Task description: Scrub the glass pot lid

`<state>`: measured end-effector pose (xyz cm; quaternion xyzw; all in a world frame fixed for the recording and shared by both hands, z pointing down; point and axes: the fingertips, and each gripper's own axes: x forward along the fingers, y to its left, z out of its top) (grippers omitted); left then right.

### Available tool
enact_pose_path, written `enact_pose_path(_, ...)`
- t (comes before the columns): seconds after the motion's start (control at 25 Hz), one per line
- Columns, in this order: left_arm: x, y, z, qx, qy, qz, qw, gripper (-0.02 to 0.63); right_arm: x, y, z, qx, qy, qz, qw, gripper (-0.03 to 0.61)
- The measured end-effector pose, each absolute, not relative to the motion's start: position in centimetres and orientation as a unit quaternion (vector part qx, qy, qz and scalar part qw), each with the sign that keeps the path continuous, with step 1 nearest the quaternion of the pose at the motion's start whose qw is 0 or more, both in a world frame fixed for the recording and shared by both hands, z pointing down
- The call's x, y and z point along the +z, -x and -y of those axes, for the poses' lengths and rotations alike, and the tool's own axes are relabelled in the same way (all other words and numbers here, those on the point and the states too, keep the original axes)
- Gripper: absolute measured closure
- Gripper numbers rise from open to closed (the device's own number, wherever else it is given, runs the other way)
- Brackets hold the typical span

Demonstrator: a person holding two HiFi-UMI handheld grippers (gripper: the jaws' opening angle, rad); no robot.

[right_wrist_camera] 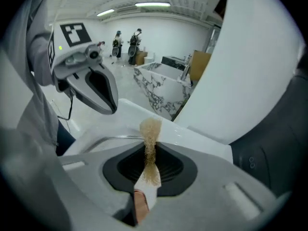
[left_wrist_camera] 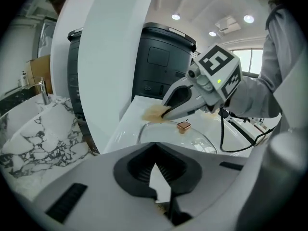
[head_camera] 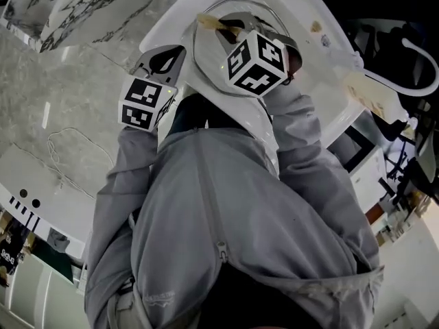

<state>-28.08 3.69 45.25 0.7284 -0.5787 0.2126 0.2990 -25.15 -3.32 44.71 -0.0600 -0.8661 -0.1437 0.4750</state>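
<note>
The glass pot lid point(head_camera: 212, 64) lies flat on a white sink surface point(head_camera: 329, 53); its copper-coloured knob point(left_wrist_camera: 184, 125) shows in the left gripper view. My right gripper point(head_camera: 230, 31) is shut on a tan scrub pad point(right_wrist_camera: 150, 143), whose frayed end point(left_wrist_camera: 154, 112) rests at the lid's far rim. My left gripper point(head_camera: 171, 55) sits at the lid's left edge with its jaws together. In its own view the left gripper point(left_wrist_camera: 155, 150) hides the lid's near rim, so whether it pinches that rim I cannot tell. The person's grey sleeves hide most of the lid from above.
A black bin point(left_wrist_camera: 163, 66) stands behind the white surface. A marble block point(head_camera: 75, 5) lies at the far left. A white faucet point(head_camera: 418, 53) curves at the right. A black cable point(left_wrist_camera: 236, 141) trails from the right gripper. Tan smears point(head_camera: 363, 91) mark the surface.
</note>
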Motion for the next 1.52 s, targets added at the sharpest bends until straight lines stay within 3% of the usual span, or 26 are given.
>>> enact_pose_path(0.44, 46.8, 28.6, -3.7, 0.207, -0.719, 0.580, 0.323, 0.607, 52.9, 26.6, 4.2, -0.312, 0.132, 0.756, 0.560, 0.532)
enact_pose_path(0.96, 46.1, 27.7, -3.5, 0.201, -0.717, 0.587, 0.316, 0.607, 52.1, 23.6, -1.0, -0.351, 0.200, 0.719, 0.565, 0.532)
enact_pose_path(1.52, 45.2, 25.1, -5.7, 0.207, -0.718, 0.593, 0.299, 0.607, 51.3, 17.1, -8.4, -0.310, 0.246, 0.717, 0.573, 0.532)
